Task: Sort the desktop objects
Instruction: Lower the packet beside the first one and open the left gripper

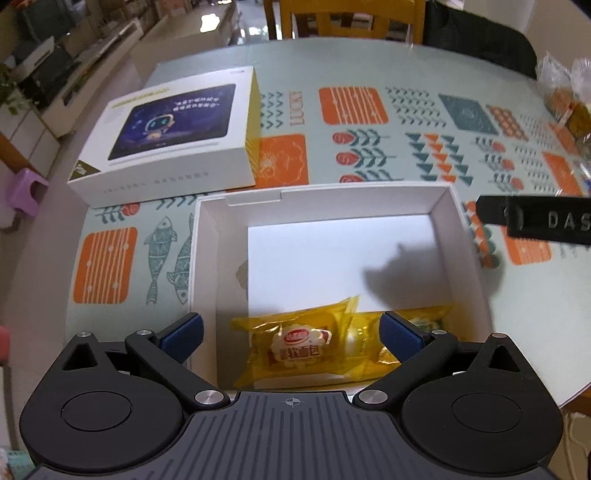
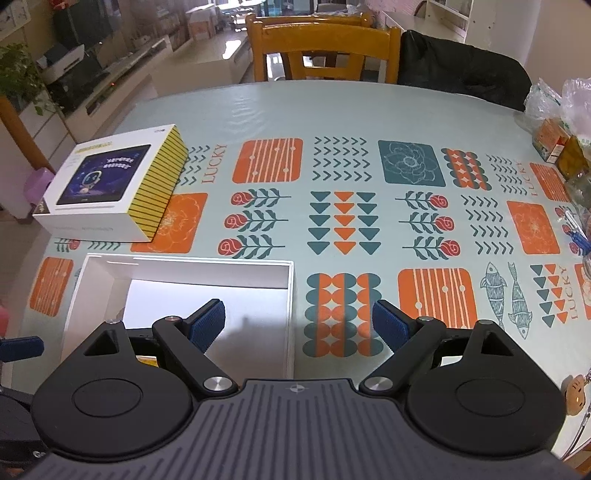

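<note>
Tablecloth below; left hand-held gripper (image 1: 291, 338) wide, empty

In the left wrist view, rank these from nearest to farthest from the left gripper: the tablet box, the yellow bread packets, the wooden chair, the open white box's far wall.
1. Yellow bread packets, below the left gripper, between its open fingers, at the white box's near end.
2. Open white box's far wall, straight ahead.
3. Tablet box, beyond it, left.
4. Wooden chair, behind the table's far edge.

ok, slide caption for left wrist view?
Open left gripper above yellow bread packets lying in the white box.
</note>
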Demonstrator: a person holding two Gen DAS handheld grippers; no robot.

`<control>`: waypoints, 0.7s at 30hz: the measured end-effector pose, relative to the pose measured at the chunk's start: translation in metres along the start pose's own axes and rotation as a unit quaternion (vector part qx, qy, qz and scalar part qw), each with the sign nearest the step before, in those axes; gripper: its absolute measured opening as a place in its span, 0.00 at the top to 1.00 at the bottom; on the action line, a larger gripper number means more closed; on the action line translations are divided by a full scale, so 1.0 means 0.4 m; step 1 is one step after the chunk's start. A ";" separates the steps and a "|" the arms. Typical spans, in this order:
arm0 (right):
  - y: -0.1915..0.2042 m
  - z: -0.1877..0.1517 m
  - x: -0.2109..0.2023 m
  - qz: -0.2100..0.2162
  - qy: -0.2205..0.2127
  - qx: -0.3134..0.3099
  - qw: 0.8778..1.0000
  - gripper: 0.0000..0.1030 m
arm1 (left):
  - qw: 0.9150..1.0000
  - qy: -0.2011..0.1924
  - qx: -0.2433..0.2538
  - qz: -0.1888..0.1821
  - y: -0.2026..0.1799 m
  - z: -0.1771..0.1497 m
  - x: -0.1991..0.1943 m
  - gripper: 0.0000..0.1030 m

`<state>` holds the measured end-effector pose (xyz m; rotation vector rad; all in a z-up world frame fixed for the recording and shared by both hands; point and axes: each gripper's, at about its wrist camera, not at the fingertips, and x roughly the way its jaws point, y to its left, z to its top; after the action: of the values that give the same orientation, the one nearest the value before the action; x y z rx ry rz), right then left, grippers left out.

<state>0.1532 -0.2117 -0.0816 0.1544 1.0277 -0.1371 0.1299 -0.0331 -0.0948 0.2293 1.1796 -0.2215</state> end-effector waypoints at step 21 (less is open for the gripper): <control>0.033 0.020 -0.021 0.042 -0.016 -0.016 0.999 0.00 | 0.999 -0.012 -0.052 0.007 0.106 0.009 -0.057 0.00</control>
<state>0.1582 -0.2001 -0.0696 0.1651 0.9890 -0.0471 0.1372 0.0074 -0.0697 0.1428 1.1627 -0.1492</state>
